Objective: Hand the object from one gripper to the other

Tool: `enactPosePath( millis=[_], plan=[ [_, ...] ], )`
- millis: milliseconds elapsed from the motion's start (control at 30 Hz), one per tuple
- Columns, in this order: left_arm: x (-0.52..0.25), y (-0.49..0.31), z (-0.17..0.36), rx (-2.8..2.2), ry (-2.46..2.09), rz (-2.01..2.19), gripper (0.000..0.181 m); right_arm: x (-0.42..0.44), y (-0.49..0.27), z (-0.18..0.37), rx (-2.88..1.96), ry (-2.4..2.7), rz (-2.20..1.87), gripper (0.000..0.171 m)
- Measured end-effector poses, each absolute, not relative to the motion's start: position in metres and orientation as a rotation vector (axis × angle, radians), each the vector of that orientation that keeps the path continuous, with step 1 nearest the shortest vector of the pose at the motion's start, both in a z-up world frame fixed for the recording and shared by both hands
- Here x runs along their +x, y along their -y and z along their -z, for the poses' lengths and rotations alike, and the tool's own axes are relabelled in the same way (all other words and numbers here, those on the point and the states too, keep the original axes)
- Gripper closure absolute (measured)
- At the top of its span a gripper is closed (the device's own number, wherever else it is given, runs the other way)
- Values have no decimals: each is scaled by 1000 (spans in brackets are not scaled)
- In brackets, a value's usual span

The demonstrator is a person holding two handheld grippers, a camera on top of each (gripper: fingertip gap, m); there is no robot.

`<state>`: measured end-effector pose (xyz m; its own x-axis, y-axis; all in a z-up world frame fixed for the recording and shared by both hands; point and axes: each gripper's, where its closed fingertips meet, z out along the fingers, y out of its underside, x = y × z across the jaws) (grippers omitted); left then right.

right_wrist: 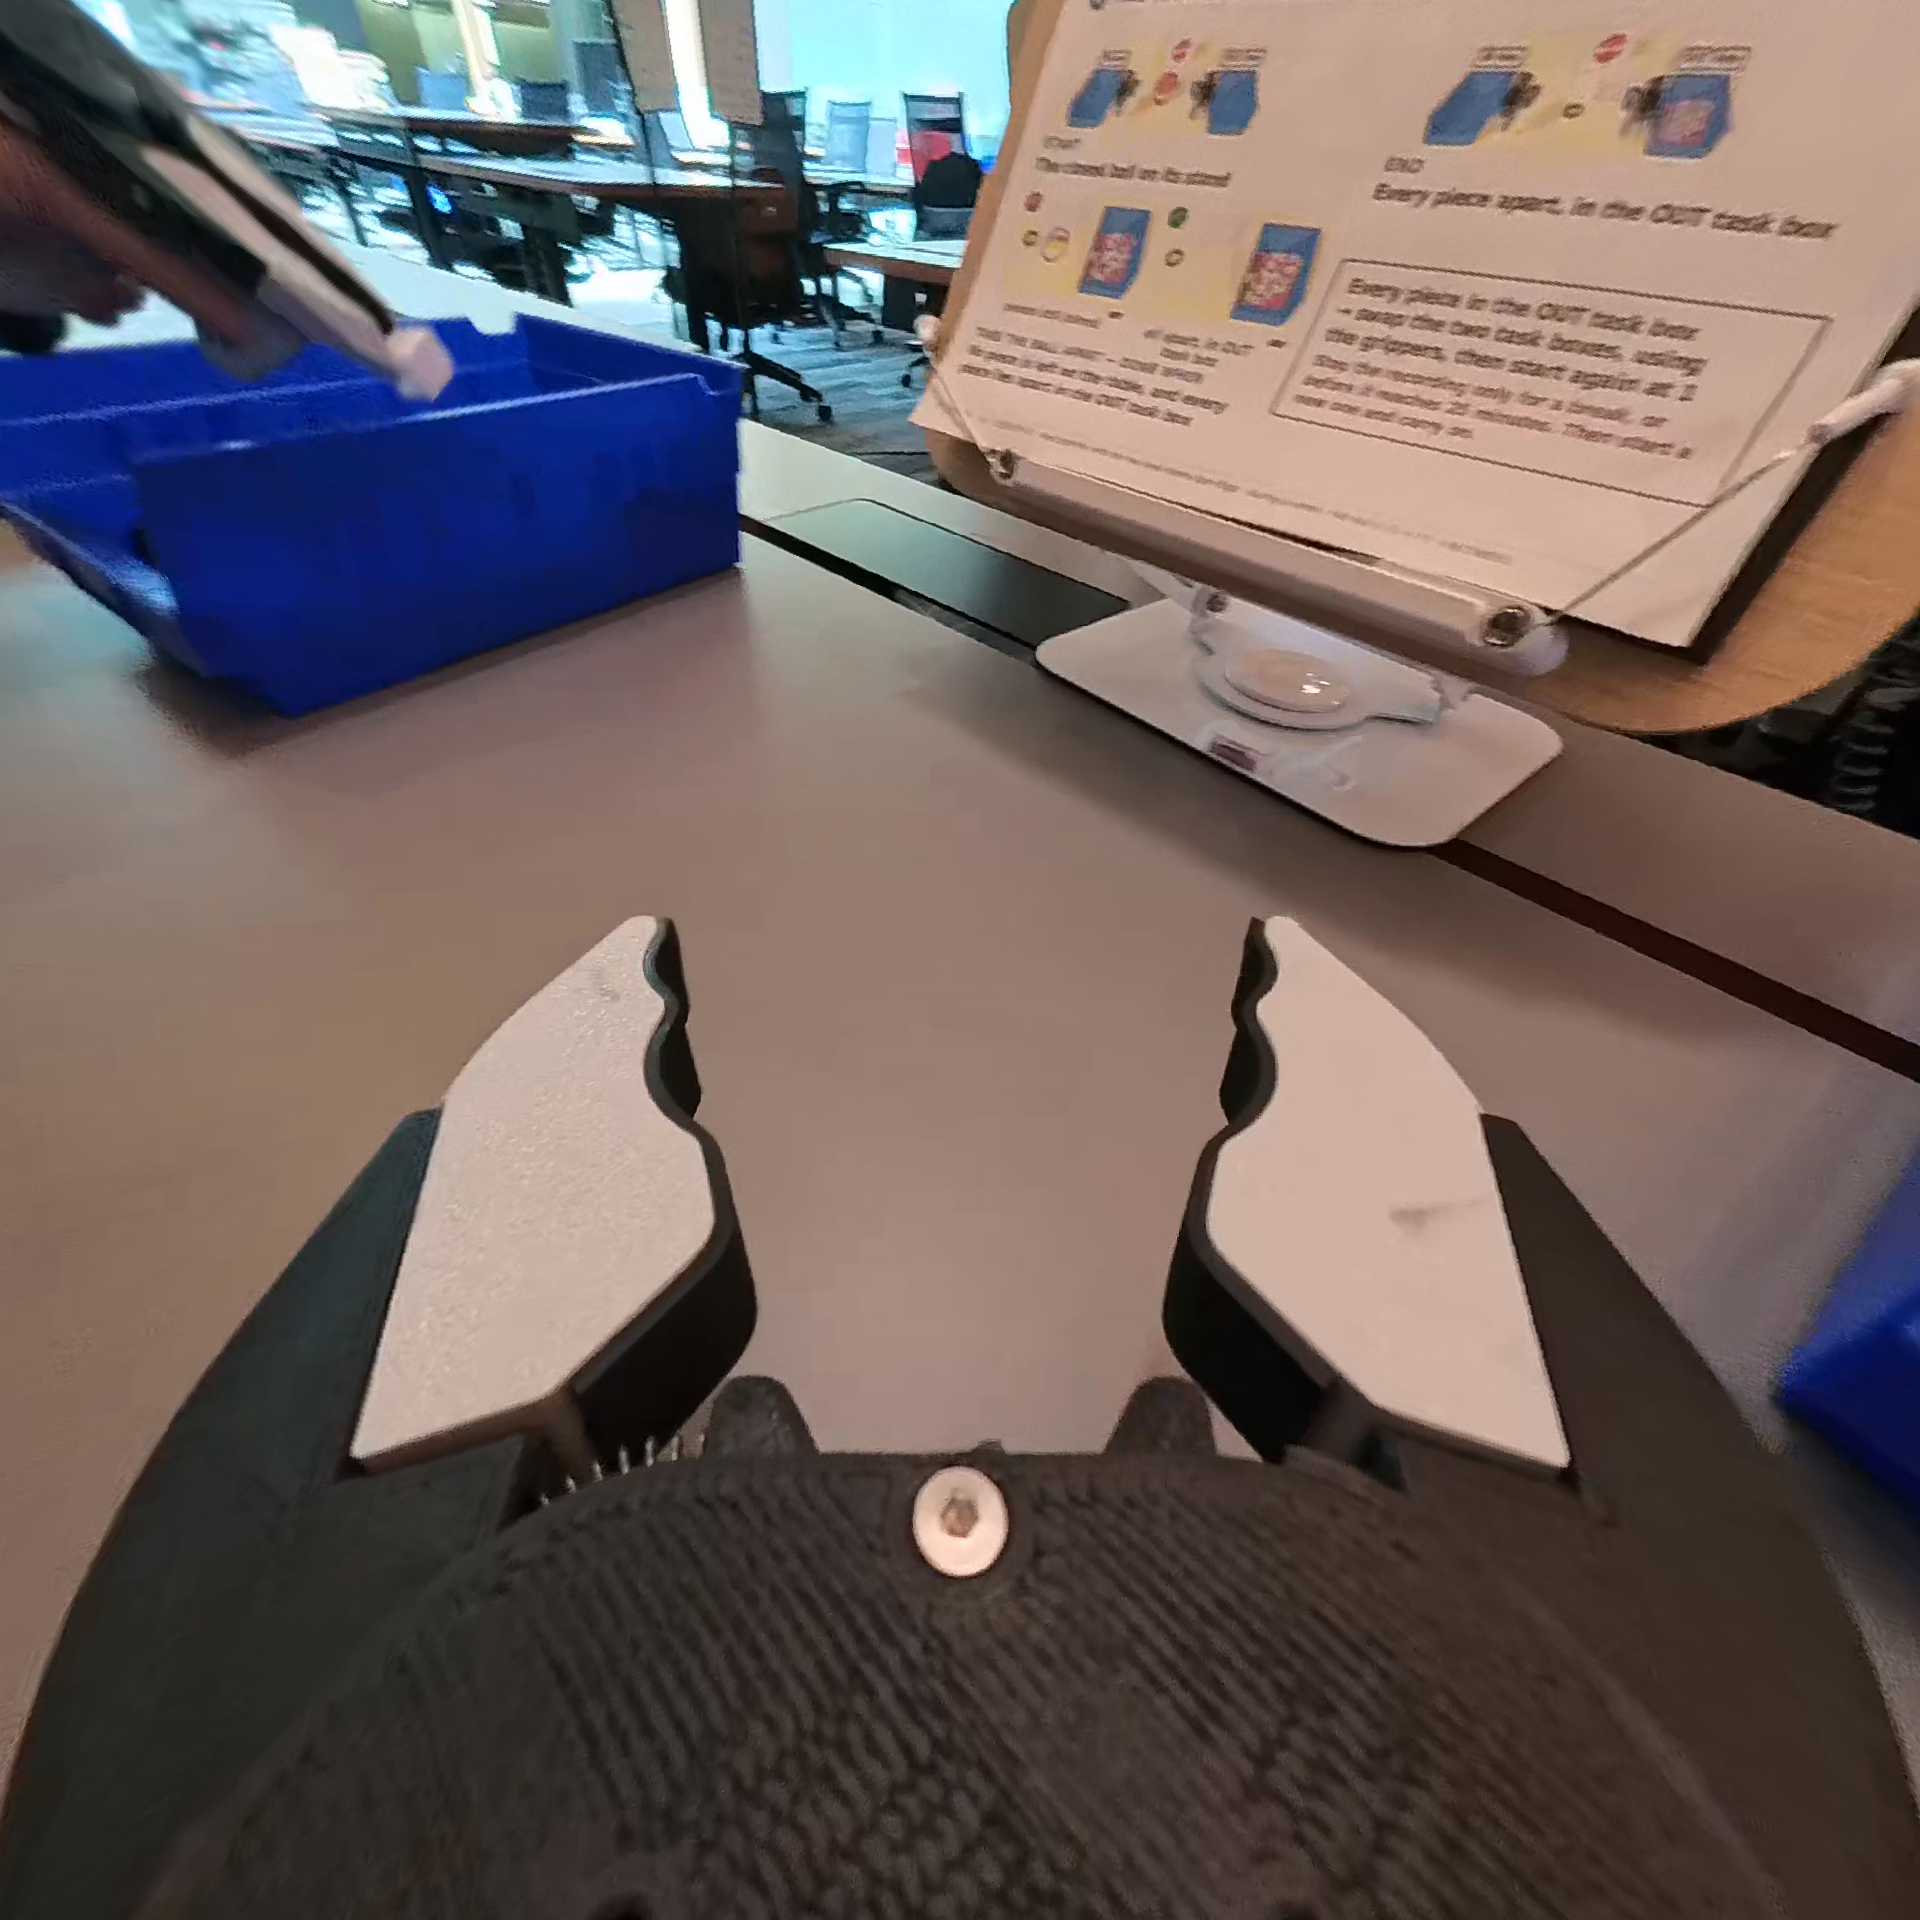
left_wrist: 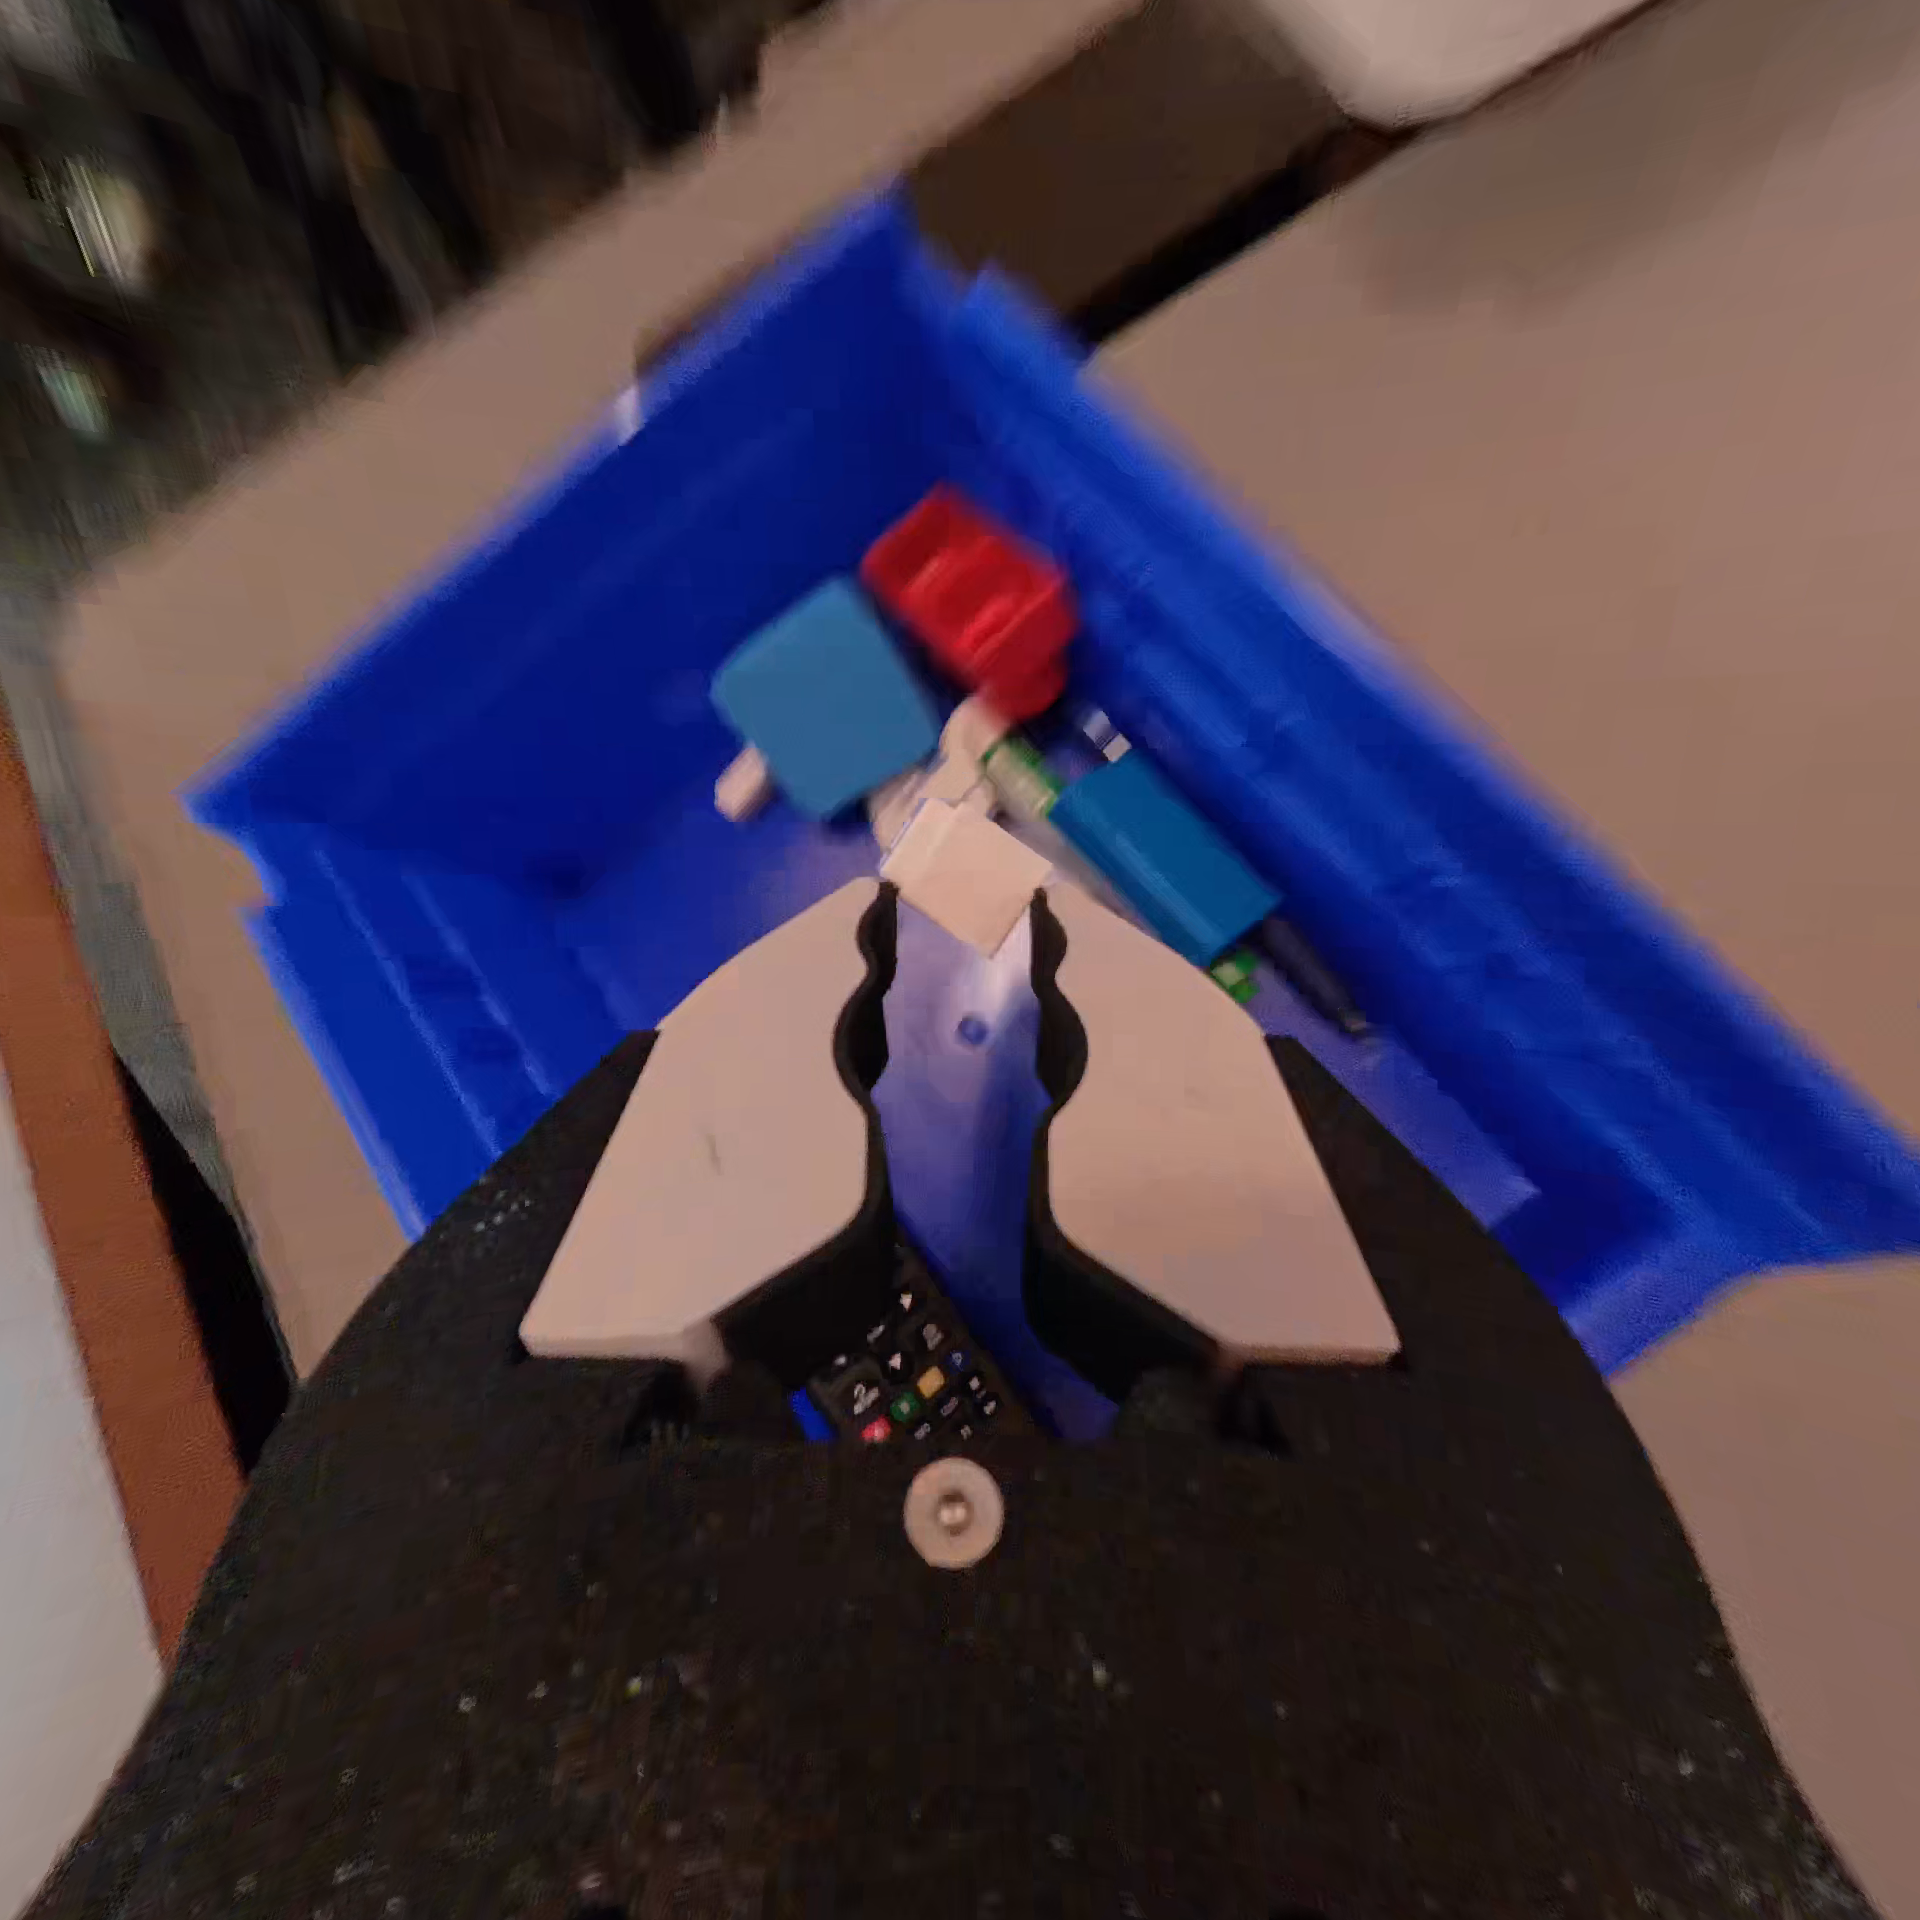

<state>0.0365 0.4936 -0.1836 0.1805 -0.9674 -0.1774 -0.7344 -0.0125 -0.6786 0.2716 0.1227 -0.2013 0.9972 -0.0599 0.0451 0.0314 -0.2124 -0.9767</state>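
Note:
My left gripper [left_wrist: 961,906] hangs over a blue bin [left_wrist: 499,665], shut on a small white block [left_wrist: 951,883] held at its fingertips. The right wrist view shows the same gripper [right_wrist: 400,343] at the upper left, with the white block [right_wrist: 424,361] at its tip above the bin [right_wrist: 436,520]. In the bin lie a red piece [left_wrist: 971,603], two light-blue pieces [left_wrist: 821,696] [left_wrist: 1158,862], small green bits and a black remote control [left_wrist: 904,1371]. My right gripper [right_wrist: 961,966] is open and empty, low over the grey table [right_wrist: 883,790], well to the right of the bin.
An instruction sheet on a wooden board [right_wrist: 1455,260] stands on a white base [right_wrist: 1299,717] at the table's back right. The corner of a second blue bin [right_wrist: 1860,1382] shows at the right edge. Desks and office chairs [right_wrist: 769,229] stand beyond the table. About 45 centimeters separates my left fingertips from my right. The red piece [left_wrist: 971,603] lies some 12 centimeters from my left tips, 40 centimeters from my right tips.

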Motion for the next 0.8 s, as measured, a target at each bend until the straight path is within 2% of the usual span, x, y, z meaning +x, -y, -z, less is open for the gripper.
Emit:
enactPosePath(
  millis=[33,167,267,333,433,500,667,800],
  plan=[
    [41,-477,159,-1665,-1609,510,157,264,-124,200,-1782,-1,39,70],
    [63,-374,75,-1140,-1615,747,157,216,-132,182,-1693,93,-242,68],
    [81,-284,53,-832,-1629,895,157,176,-135,165,-1589,117,-539,73],
    [96,-226,58,-672,-1641,1027,158,156,-133,153,-1518,120,-739,79],
    [121,-160,81,-519,-1657,1198,158,142,-120,133,-1380,144,-1000,101],
    [137,-130,102,-478,-1687,1306,158,146,-114,129,-1318,116,-1096,105],
    [173,-101,141,-495,-1700,1366,158,167,-105,142,-1303,50,-1127,120],
    [183,-100,157,-536,-1691,1307,158,182,-104,151,-1313,23,-1091,146]
  ],
)
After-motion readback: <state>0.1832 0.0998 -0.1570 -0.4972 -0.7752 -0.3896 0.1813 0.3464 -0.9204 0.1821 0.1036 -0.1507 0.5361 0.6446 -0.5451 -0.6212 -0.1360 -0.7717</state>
